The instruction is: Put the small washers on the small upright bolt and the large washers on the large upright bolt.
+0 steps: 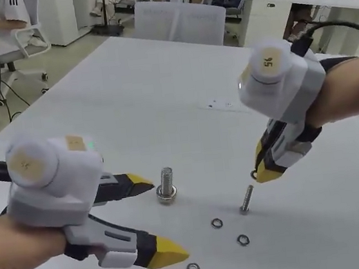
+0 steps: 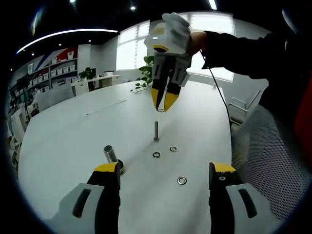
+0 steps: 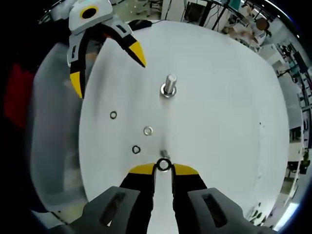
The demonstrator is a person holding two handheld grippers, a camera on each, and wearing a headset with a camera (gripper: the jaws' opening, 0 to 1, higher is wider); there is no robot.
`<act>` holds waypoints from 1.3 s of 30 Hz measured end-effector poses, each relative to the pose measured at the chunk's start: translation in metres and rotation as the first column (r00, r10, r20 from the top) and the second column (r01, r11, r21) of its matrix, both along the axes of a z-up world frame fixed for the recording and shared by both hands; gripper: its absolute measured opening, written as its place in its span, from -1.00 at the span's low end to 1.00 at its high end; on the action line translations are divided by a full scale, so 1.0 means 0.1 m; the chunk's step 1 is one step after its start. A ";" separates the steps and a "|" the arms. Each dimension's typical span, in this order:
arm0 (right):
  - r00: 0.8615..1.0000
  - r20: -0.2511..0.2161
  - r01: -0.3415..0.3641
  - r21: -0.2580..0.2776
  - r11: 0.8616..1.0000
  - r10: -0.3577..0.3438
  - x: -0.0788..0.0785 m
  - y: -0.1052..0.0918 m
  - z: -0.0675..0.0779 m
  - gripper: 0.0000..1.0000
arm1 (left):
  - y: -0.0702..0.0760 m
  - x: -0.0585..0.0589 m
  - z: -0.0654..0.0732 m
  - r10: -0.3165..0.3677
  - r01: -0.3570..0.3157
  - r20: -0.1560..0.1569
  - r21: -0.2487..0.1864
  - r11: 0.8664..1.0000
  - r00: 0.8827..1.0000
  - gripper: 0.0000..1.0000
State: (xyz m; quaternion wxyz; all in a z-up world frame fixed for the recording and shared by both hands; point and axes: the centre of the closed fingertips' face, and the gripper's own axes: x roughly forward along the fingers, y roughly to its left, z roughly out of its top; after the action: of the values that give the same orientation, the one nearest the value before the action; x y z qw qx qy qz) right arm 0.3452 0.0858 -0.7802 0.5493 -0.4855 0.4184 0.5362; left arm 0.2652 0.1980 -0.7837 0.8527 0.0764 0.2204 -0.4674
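Right gripper (image 3: 163, 169): jaws clenched on a small washer (image 3: 164, 165). Small bolt (image 1: 246, 200) stands just below, slightly ahead of the jaws, long axis upright on the counter (image 1: 162, 97). Left gripper (image 2: 165, 168): jaws released, beside the large bolt (image 1: 166, 185), farther off.

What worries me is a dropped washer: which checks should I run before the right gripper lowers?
1. held washer pinched between the right gripper jaws: ok.
2. small bolt standing upright: ok.
3. held washer centred over the small bolt: cannot tell; it hangs close above the tip.
4. left gripper open and away from the small bolt: ok.
5. loose washers lying apart from the small bolt's base: ok.
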 end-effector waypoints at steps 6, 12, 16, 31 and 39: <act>1.000 -0.017 0.008 0.003 1.000 -0.008 0.02 0.00 -0.09 -0.73 | -0.02 0.00 -0.02 -0.005 0.005 -0.005 0.001 1.000 1.000 0.48; 1.000 -0.022 0.004 -0.001 1.000 -0.004 0.06 0.01 -0.19 -0.73 | -0.01 0.00 -0.03 -0.002 0.002 -0.008 0.000 1.000 1.000 0.47; 1.000 -0.028 0.002 -0.002 1.000 -0.002 0.05 0.01 -0.22 -0.73 | -0.01 0.01 -0.04 -0.002 0.002 -0.010 0.000 1.000 1.000 0.47; 0.999 -0.048 0.003 0.002 1.000 -0.003 0.11 0.03 -0.31 -0.73 | 0.01 0.04 -0.08 0.005 -0.005 -0.021 0.004 1.000 1.000 0.47; 0.999 -0.053 0.002 0.003 1.000 -0.002 0.12 0.03 -0.35 -0.73 | 0.02 0.04 -0.08 0.009 -0.009 -0.022 0.004 1.000 1.000 0.47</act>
State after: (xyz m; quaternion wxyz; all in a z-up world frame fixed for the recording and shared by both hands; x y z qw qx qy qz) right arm 0.3570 0.0891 -0.8148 0.5391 -0.4701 0.4325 0.5489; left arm 0.2696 0.2002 -0.7920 0.8523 0.0721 0.2310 -0.4638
